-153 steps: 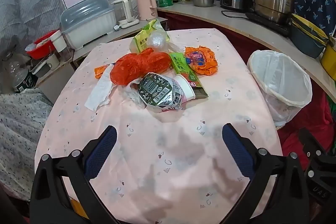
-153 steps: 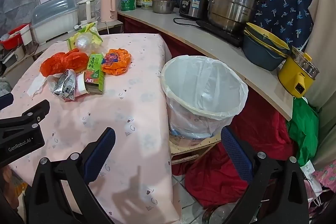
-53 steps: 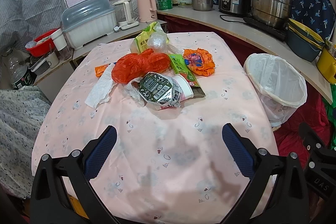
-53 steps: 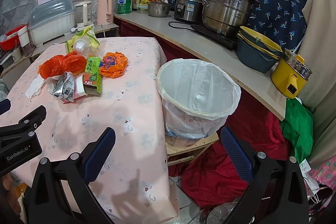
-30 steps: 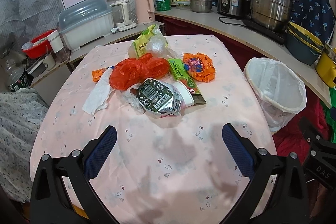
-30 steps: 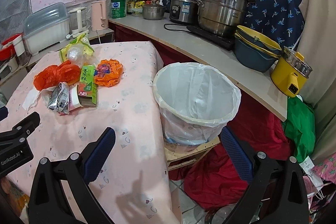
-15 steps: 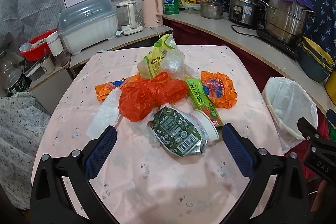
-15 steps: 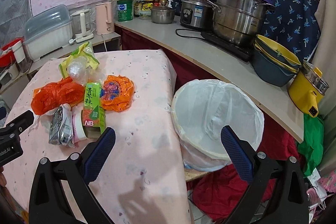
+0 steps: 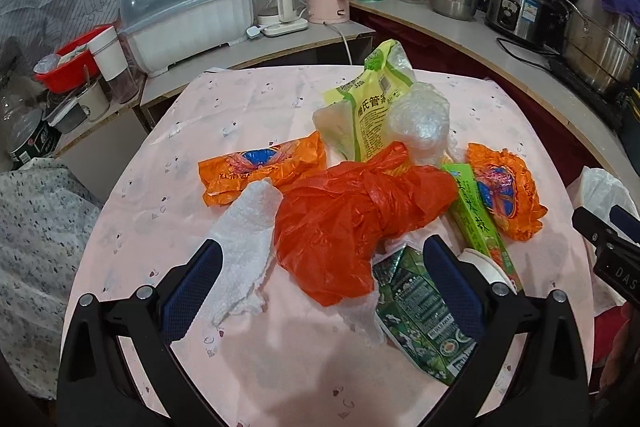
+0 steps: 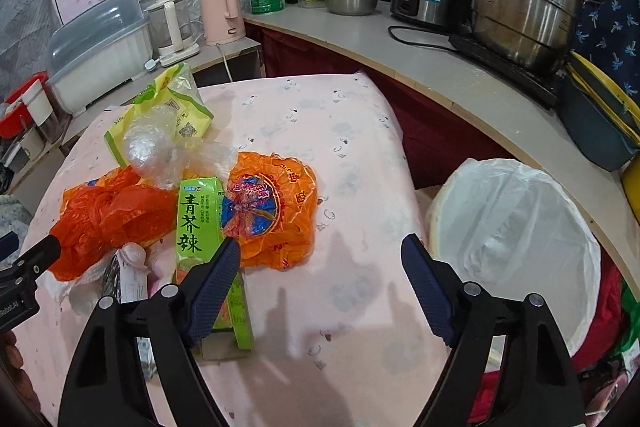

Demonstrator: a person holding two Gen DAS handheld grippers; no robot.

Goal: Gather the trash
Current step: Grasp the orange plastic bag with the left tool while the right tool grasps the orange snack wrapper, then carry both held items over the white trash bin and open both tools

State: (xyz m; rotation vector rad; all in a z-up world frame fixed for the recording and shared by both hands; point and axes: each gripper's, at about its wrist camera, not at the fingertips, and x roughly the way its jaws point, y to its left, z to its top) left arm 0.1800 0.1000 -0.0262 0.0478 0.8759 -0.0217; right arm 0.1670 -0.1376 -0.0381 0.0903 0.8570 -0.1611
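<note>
A trash pile lies on the pink tablecloth (image 9: 240,107). In the left wrist view my left gripper (image 9: 320,267) is open, its fingers straddling the near part of a red-orange plastic bag (image 9: 352,219) without pressing it. A white paper towel (image 9: 244,251) lies by its left finger, a dark green cup lid (image 9: 420,311) by its right. In the right wrist view my right gripper (image 10: 320,267) has its jaws closing with only bare cloth between them. A crumpled orange wrapper (image 10: 272,211) lies just ahead, and a green box (image 10: 200,223) runs under the left finger.
A white-lined bin (image 10: 516,227) stands right of the table, below its edge. A yellow-green bag (image 9: 368,107), a clear plastic ball (image 9: 420,119) and a flat orange wrapper (image 9: 260,167) lie behind the pile. The counter (image 10: 440,75) holds pots and kettles.
Both grippers have moved forward and slightly down, up to the trash pile. The right view has swung left from the bin toward the table, and the right jaws have narrowed.
</note>
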